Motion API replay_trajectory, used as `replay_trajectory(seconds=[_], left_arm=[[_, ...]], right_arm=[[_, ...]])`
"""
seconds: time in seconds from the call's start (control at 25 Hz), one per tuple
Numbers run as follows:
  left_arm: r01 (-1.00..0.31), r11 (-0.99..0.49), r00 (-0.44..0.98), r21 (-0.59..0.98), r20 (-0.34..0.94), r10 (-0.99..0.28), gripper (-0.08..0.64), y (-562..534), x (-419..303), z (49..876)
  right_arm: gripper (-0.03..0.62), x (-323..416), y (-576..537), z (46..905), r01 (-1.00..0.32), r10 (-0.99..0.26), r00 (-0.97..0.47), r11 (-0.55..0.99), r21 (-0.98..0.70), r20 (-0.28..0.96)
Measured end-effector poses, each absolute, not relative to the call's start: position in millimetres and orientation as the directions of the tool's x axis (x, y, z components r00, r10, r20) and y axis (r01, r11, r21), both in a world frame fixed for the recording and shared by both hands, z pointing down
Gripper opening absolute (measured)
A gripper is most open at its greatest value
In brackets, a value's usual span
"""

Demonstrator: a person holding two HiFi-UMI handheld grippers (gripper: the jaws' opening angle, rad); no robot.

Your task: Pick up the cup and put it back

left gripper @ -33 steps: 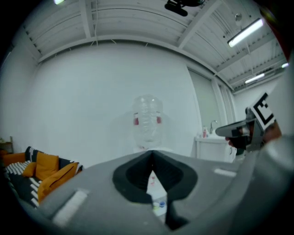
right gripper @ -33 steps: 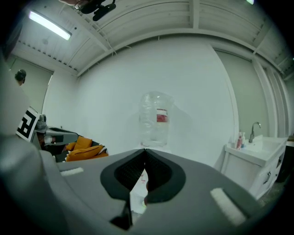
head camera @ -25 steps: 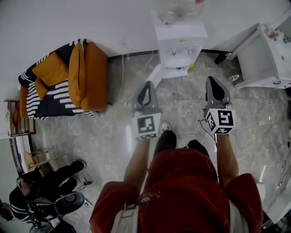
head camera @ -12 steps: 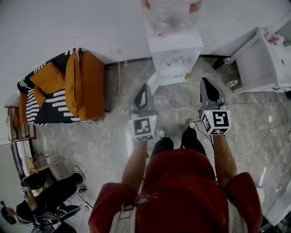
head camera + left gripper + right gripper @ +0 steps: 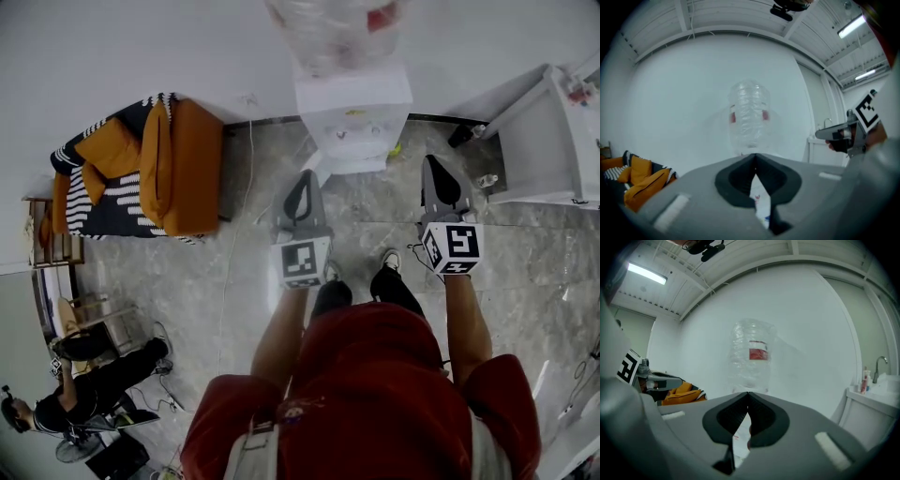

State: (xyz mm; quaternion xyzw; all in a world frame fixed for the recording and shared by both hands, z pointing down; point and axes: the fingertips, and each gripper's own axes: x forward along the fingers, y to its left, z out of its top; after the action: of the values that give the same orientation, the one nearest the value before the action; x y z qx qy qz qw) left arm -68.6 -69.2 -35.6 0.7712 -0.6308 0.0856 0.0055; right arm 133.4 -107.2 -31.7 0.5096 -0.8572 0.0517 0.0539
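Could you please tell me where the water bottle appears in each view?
Head view: bottle at top centre, on the dispenser.
Left gripper view: bottle at centre.
Right gripper view: bottle at centre.
Shared landmark: orange sofa, left of the bottle in every view.

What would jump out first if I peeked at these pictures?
Probably the big clear water bottle on top of the white dispenser, straight ahead of the person. Next comes the bright orange sofa off to the left. Then there are the two grey tools held out in front, the left tool and the right tool, both shut and empty.
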Motion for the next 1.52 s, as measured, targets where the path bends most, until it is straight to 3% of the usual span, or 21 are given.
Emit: replay_trajectory(seconds=[0.64,1.32,1.52], left_arm=[[-0.989,-0.134,0.119,-0.062,0.21,-0.971,-0.002,-81.8,-25.3,86.4],[-0.954,-0.3,0.28,-0.024,0.291,-0.915,-0.002,-73.6,-99.6,415.0],[-0.942,-0.329,0.304,-0.062,0.257,-0.918,-0.002,-81.0,-110.8,521.0]], right_arm=[[0.0,159.2,-126.0,107.7,-0.826,-0.796,-0.558,0.561,-0.063,0.233],[0.0,65.7,-106.9,406.2,-0.875,-0.836,-0.467,0.483,-0.016,0.29],[0.0,51.5,-117.9,515.7,-0.879,-0.845,-0.461,0.477,-0.008,0.272]])
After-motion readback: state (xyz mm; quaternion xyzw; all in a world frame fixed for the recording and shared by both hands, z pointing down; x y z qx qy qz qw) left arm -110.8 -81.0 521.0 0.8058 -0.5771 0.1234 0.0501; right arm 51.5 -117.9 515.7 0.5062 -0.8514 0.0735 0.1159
